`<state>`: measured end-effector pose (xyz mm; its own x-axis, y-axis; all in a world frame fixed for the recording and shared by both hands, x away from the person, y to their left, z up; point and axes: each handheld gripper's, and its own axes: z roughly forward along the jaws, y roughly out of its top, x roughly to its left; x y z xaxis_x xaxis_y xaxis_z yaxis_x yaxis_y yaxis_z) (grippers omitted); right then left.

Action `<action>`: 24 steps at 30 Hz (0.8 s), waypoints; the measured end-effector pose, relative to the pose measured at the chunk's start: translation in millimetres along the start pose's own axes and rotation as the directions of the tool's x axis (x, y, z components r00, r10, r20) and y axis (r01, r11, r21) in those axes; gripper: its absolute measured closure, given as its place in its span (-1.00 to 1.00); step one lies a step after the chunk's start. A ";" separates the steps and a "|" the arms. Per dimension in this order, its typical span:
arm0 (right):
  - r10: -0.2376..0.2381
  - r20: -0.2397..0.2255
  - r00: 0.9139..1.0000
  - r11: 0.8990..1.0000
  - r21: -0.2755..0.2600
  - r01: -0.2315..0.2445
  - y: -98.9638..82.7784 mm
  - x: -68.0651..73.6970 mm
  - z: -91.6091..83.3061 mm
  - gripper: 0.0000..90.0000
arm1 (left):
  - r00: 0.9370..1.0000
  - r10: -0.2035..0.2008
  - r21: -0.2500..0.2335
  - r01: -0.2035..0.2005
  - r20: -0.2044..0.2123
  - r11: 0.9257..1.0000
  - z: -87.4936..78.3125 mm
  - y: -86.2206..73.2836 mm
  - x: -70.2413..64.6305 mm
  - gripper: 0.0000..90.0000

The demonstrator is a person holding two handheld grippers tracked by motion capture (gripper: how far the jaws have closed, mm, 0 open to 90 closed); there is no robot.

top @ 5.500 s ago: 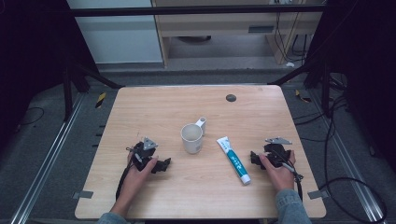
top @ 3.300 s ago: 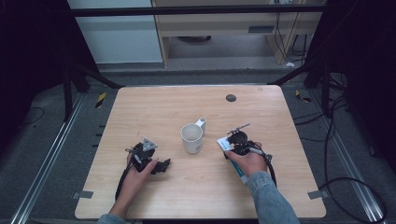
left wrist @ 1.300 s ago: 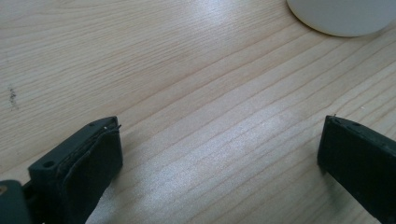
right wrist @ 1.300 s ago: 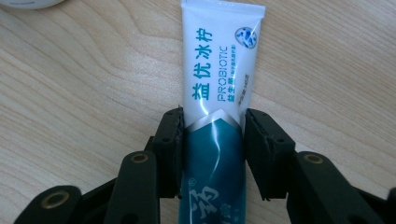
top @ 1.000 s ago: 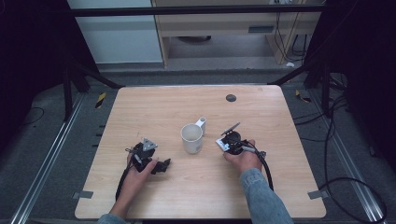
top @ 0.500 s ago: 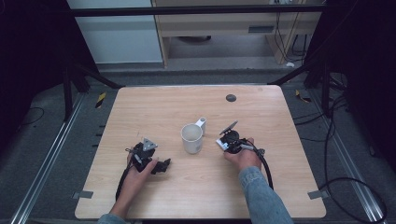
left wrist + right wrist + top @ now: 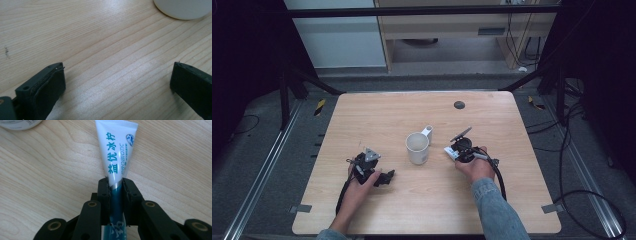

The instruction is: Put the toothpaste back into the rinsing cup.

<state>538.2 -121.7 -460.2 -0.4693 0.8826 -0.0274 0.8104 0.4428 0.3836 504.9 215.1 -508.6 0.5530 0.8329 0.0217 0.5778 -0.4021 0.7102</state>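
Lifted since earlier, toothpaste tube (image 7: 117, 157) cap hidden behind right gripper (image 7: 115, 187).

My right arm wears a blue denim sleeve (image 7: 495, 207). Both my tongs are black, each trailing a black cable; my left gripper (image 7: 384, 177) carries a grey three-cornered plate, my right gripper (image 7: 116, 185) brass-coloured pivot screws.

Overhead light brightens the table (image 7: 377, 115) (glare streaks its grain up close), surroundings dark, high view soft.

I see a pale matt wood-grain table (image 7: 105, 50). Glossy plastic toothpaste tube (image 7: 117, 147), matt black plastic jaws. Smooth white mug (image 7: 417, 148).
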 end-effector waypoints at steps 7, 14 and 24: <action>0.004 -0.031 1.000 0.999 -0.033 -0.005 -1.4 -1.7 -10.4 0.74 | 1.000 0.001 0.000 -0.001 0.000 1.000 0.1 0.1 0.0 -1.00; 0.016 -0.056 0.998 0.997 -0.078 -0.020 -2.3 -4.1 -26.5 0.74 | 1.000 0.000 0.001 0.000 0.000 1.000 0.0 0.1 0.0 -1.00; 0.037 -0.099 0.994 0.985 -0.165 -0.053 0.2 -10.8 -52.8 0.74 | 1.000 0.001 0.000 -0.001 0.000 1.000 0.1 0.1 0.0 -1.00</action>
<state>525.0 -139.5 -411.1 -0.4718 0.8782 0.0786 0.7650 0.3634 0.5316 504.9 215.1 -508.6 0.5535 0.8325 0.0220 0.5775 -0.4027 0.7102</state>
